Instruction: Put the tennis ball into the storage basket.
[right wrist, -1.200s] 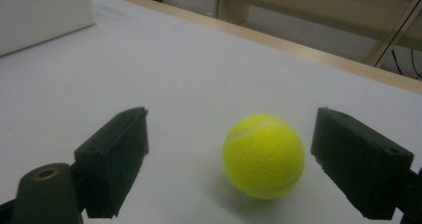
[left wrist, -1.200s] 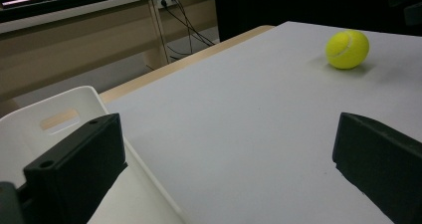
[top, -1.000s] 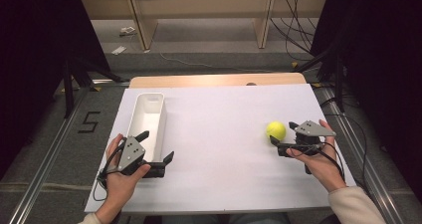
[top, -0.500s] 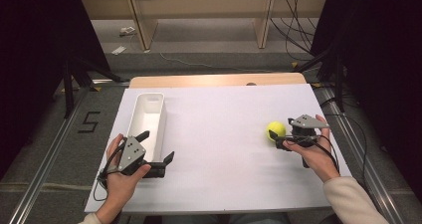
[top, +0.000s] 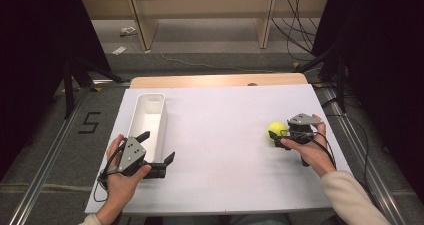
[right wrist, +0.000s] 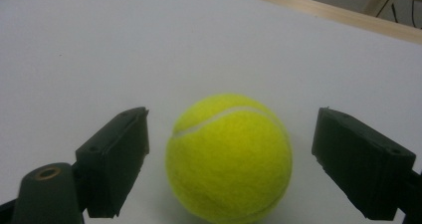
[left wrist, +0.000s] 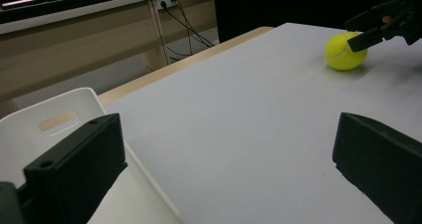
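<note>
Over near the right edge of the white worktop (top: 225, 150), the yellow tennis ball (top: 275, 130) sits on the surface, right between the spread jaws of the right gripper (right wrist: 231, 159). Neither jaw is touching it, there's a gap on both sides. Left gripper (top: 159, 153) is down by the near-left corner, jaws wide apart and holding nothing, parked at the near end of the long white bin (top: 150, 116), one jaw over the bin and one over the bare worktop.
</note>
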Action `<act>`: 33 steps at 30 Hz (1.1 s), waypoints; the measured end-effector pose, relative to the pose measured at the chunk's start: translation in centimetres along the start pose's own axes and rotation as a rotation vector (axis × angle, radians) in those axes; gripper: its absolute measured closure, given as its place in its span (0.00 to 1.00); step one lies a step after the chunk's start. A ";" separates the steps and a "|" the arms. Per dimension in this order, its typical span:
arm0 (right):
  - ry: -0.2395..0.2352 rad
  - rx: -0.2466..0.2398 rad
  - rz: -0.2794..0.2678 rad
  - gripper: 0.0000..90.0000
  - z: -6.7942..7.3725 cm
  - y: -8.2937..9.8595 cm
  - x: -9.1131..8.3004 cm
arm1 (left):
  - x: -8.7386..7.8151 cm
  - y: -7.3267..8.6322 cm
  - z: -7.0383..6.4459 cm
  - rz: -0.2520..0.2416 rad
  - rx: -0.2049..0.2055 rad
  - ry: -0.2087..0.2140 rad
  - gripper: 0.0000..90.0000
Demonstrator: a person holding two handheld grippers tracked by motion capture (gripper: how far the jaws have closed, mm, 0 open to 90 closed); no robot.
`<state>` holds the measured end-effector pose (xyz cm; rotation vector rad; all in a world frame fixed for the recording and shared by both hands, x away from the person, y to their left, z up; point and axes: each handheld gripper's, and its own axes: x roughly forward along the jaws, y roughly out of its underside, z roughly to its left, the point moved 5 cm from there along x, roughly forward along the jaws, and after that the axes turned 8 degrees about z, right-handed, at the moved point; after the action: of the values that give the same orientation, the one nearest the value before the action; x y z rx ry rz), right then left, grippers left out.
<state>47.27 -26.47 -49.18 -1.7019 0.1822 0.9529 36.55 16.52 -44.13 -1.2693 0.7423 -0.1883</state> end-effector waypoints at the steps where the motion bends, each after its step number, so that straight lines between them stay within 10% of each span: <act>1: -0.001 0.005 0.006 0.17 -0.1 0.1 0.2 | 0.0 0.0 0.0 0.000 0.000 -0.001 0.00; 33: 0.006 -0.023 0.127 0.25 0.2 0.6 3.2 | 0.1 0.0 0.0 0.004 0.001 0.002 0.00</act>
<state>49.00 -25.42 -51.79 -1.7307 0.2866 1.0469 36.58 16.46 -44.20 -1.2666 0.7461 -0.1869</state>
